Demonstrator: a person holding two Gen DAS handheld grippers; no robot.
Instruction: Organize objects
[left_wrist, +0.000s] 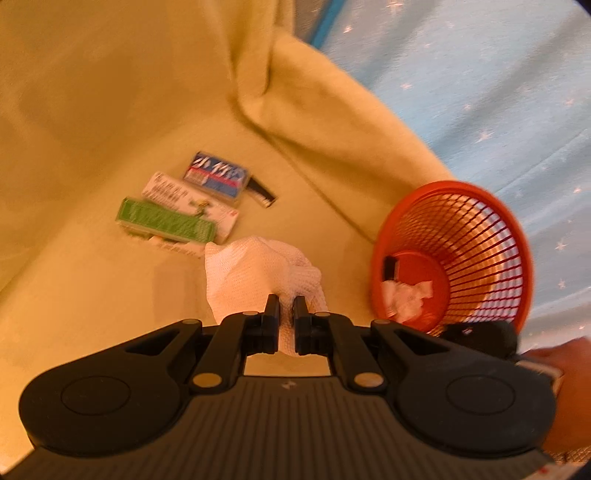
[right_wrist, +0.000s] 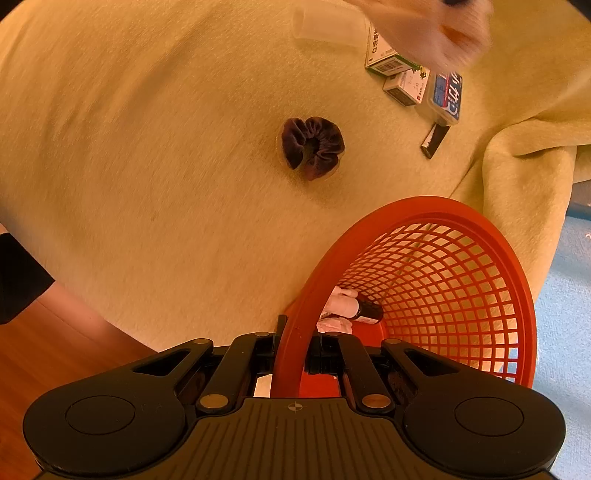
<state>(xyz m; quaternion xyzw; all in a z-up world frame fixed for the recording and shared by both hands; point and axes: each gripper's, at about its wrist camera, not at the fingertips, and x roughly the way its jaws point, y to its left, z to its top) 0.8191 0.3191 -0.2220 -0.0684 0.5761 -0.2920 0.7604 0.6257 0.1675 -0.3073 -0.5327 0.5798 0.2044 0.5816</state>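
Observation:
My left gripper (left_wrist: 286, 301) is shut on a crumpled white cloth (left_wrist: 255, 273) held above the yellow blanket (left_wrist: 110, 110). To its right an orange mesh basket (left_wrist: 480, 206) is tilted, with crumpled white paper (left_wrist: 404, 299) and a small dark item inside. My right gripper (right_wrist: 297, 332) is shut on the orange basket's rim (right_wrist: 291, 325); a small dark bottle (right_wrist: 360, 308) and white scraps lie in the basket's bottom. A dark purple scrunchie (right_wrist: 313, 146) lies on the blanket beyond the basket. The white cloth (right_wrist: 432, 33) shows blurred at the top of the right wrist view.
Three small boxes lie together on the blanket: green (left_wrist: 164, 221), white (left_wrist: 192, 201) and blue (left_wrist: 218, 175), with a black comb (left_wrist: 264, 194) beside them. A clear cup (right_wrist: 325, 26) lies far off. Light blue starred fabric (left_wrist: 498, 92) lies right of the blanket. Wood floor (right_wrist: 48, 354) shows at lower left.

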